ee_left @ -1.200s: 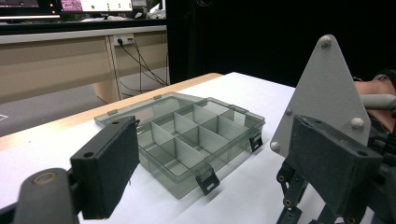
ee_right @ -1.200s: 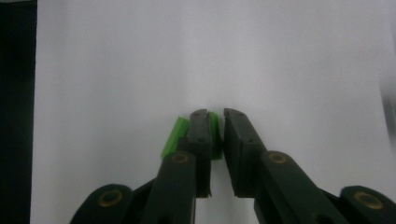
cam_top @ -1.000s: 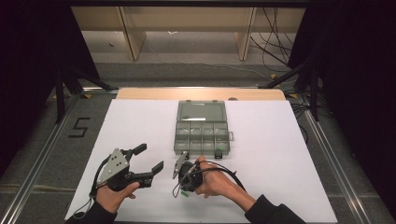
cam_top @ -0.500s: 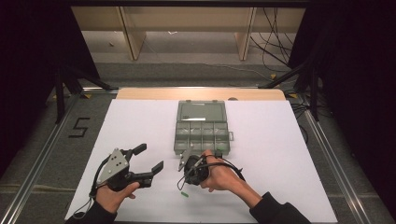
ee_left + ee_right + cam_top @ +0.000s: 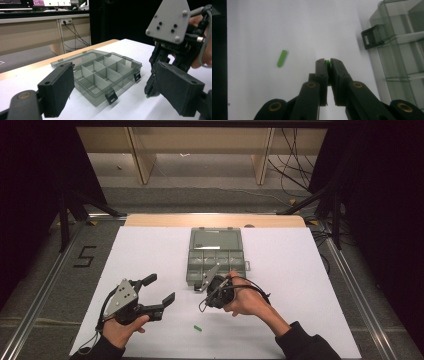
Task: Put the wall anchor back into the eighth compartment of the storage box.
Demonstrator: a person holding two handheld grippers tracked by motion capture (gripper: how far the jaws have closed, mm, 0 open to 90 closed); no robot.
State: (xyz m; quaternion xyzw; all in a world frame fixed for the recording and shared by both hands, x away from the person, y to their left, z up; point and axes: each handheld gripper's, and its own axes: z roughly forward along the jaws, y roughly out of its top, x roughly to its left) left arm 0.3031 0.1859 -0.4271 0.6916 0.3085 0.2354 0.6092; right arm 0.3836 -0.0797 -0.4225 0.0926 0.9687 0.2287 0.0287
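Right gripper view: right gripper (image 5: pixel 327 63) clamped on a small green piece (image 5: pixel 327 63), only a sliver visible between the closed jaw tips; second green piece (image 5: pixel 282 58) lying loose on the white table (image 5: pixel 274 25), off to one side and apart from the jaws; latch and clear wall of the compartment box (image 5: pixel 402 37) at the frame's edge

High view: right gripper (image 5: pixel 206 285) held over the near edge of the compartment box (image 5: pixel 216 255), held piece too small to make out; loose green piece (image 5: pixel 197 328) on the table (image 5: pixel 300 270) nearer the person, between the two hands; left gripper (image 5: pixel 160 292) spread wide, nothing between the jaws, well left of the box

Left gripper view: left gripper (image 5: pixel 112 92) jaws wide apart, nothing gripped; box (image 5: pixel 100 72) seen from the side, lid laid back, dividers and empty cells plain, two black latches on the near wall; right gripper (image 5: pixel 150 93) pointing down just beside the box, green speck at its tip
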